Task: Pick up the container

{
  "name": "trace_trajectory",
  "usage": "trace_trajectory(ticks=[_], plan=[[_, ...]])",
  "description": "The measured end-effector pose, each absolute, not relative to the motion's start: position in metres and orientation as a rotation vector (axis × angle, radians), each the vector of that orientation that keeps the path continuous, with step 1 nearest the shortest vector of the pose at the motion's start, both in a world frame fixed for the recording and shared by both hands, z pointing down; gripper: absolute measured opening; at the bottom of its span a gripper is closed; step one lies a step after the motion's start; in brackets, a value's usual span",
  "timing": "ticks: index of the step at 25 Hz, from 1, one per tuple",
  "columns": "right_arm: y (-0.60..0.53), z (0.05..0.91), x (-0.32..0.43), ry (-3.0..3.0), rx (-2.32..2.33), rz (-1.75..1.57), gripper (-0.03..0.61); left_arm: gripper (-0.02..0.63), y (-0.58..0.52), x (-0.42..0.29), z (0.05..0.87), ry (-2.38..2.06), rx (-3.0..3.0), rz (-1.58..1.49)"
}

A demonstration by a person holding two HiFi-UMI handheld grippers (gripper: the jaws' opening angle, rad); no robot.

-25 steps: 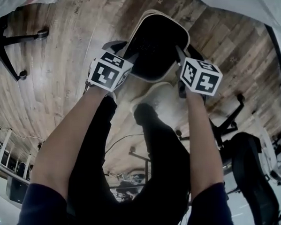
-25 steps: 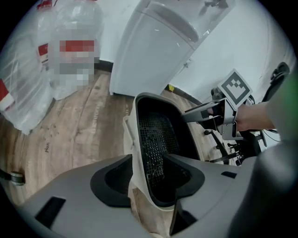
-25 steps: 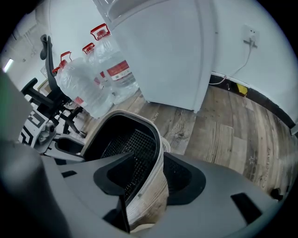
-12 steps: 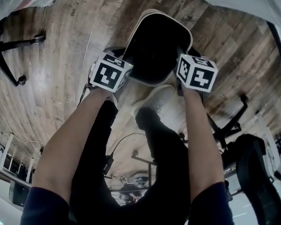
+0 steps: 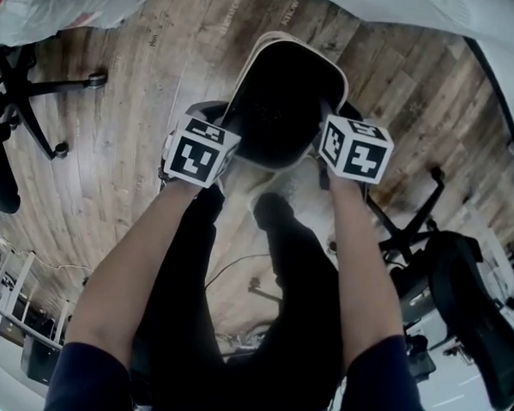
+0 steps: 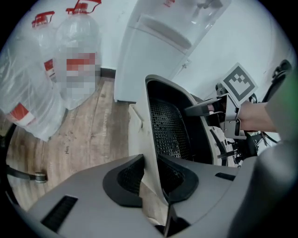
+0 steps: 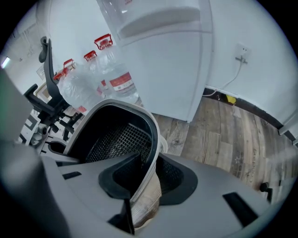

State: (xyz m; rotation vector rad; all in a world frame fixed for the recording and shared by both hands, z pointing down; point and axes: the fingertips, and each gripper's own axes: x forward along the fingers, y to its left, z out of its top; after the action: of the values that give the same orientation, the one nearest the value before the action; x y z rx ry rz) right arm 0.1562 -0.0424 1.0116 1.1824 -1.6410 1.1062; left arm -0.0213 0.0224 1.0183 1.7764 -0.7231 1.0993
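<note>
The container (image 5: 284,94) is an oblong tub, white outside and black inside, with a mesh basket (image 6: 167,130) in it. It hangs over the wooden floor between my two grippers. My left gripper (image 5: 230,120) has the tub's left wall between its jaws, which are closing; in the left gripper view (image 6: 150,173) both pads lie against that wall. My right gripper (image 5: 325,120) is closing on the opposite wall, and in its own view (image 7: 148,179) the pads touch the rim on both sides. Across the container (image 7: 118,132), the right gripper (image 6: 207,108) also shows in the left gripper view.
A white appliance (image 6: 156,42) stands against the wall with large water bottles (image 6: 70,60) beside it. Office chairs stand at the left (image 5: 26,102) and at the right (image 5: 463,297). The person's legs (image 5: 288,271) are below the container. A power cord (image 7: 230,81) runs along the wall.
Both grippers have drawn in against the container's side walls, the right marker cube moving inward. The container has stayed between them.
</note>
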Motion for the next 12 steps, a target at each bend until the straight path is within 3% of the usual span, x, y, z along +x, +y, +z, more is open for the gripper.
trace_trajectory(ticks=[12], plan=[[-0.074,0.741,0.142,-1.751,1.314,1.024,0.103,0.093,-0.004,-0.031,0.763,-0.846,1.875,0.993]])
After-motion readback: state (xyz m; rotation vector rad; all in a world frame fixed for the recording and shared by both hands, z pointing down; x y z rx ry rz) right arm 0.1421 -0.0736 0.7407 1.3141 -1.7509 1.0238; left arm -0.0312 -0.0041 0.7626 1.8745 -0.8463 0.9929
